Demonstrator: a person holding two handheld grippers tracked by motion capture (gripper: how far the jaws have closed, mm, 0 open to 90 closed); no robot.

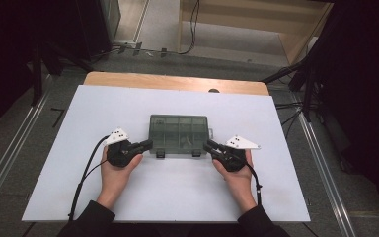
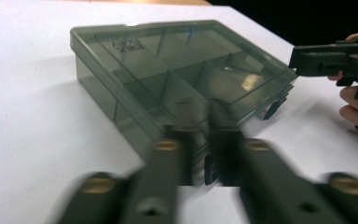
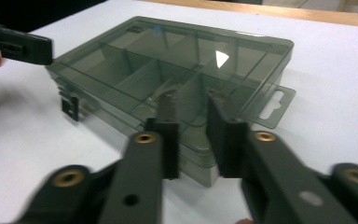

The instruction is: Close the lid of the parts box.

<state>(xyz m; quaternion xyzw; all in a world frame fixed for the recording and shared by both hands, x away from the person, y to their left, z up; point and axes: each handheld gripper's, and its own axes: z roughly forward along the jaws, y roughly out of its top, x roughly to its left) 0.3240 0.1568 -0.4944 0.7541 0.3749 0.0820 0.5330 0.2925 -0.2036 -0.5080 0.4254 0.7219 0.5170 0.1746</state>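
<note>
**Two tools flank a closed plastic box**

A white table [image 1: 79, 163] takes up most of the high view, with a strip of bare wood along its far edge. Grey floor and metal rails run along both sides, and cables lie on the floor beyond the far edge.

Near the middle of the table sits a smoky, see-through plastic box [image 1: 179, 134]. It lies flat with its lid down, and its inside is split by dividers into several compartments. Two dark latches sit on its near long side, toward the person, and a clear hanging tab sticks out from one short end. What lies inside the compartments is too dim to tell.

The person's forearms in dark sleeves come in from the bottom. The left hand [image 1: 116, 170] holds the left tool [image 1: 147, 144], which points at the near left corner of the box. In the left gripper view its jaws stand a narrow gap apart, right at the box's edge, with nothing held between them; whether they touch the box is unclear through the blur.

The right hand [image 1: 238, 173] holds the right tool [image 1: 210, 145], aimed at the near right corner. In the right gripper view its jaws stand apart with a plain gap, over the box's corner, holding nothing.

A black cable trails from each tool back toward the person.
</note>
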